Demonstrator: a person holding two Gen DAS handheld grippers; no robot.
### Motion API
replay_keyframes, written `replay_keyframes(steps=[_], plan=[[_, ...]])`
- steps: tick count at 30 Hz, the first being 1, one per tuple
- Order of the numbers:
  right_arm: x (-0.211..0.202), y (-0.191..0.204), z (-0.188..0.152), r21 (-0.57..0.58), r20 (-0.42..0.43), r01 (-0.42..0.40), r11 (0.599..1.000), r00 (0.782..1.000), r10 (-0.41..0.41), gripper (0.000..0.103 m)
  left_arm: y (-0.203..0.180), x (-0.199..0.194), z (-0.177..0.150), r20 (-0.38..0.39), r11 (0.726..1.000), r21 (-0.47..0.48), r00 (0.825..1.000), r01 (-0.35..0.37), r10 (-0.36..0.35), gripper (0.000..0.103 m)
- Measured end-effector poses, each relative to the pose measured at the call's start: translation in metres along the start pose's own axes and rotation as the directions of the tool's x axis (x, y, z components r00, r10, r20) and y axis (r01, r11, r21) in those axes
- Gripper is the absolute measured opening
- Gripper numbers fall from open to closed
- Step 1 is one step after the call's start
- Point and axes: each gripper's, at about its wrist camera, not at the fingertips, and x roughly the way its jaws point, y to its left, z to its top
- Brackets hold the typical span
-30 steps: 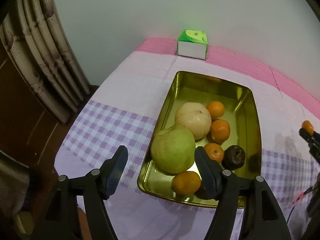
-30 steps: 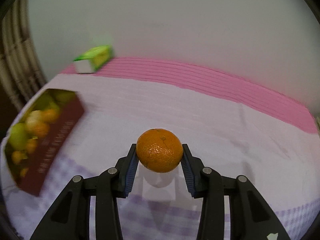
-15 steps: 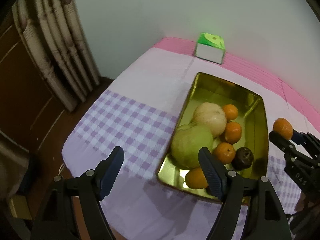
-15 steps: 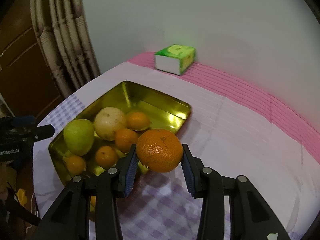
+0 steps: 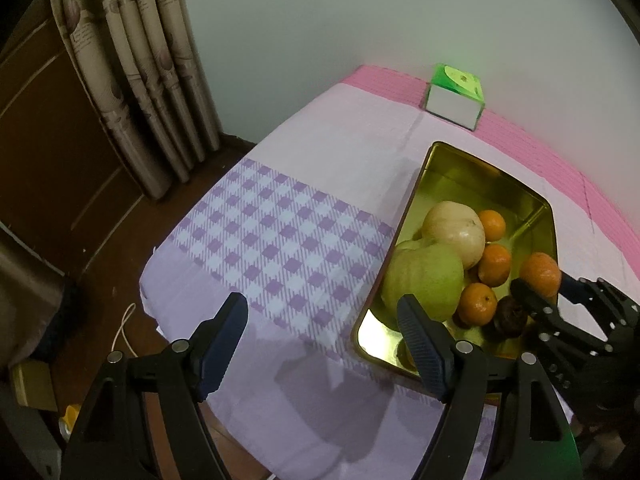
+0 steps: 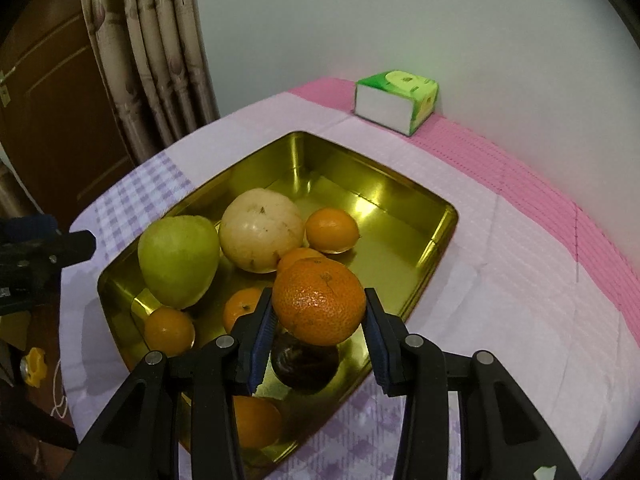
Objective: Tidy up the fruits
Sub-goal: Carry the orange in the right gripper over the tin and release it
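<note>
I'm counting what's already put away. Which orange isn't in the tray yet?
The orange clamped in the right gripper, held above the gold tray. The other oranges all lie on the tray floor beside the two big fruits.

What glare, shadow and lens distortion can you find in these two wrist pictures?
Left wrist view: fisheye bends the curtain; a bright glint sits on the gold tray at its near corner; the left gripper throws a dark shadow on the tablecloth. Right wrist view: glare streaks the tray's far wall; black corners frame the picture; the held orange is sharp.
</note>
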Motion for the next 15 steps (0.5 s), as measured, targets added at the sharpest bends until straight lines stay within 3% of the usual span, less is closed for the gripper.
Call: replay_keyframes(steps=[15], plan=[[0.02, 0.007, -0.002, -0.008, -0.051, 0.042, 0.999, 0.998, -0.043, 0.04, -0.007, 0.002, 0.002, 0.001, 0.999, 0.034, 1.0, 0.004, -0.004, 0.077]])
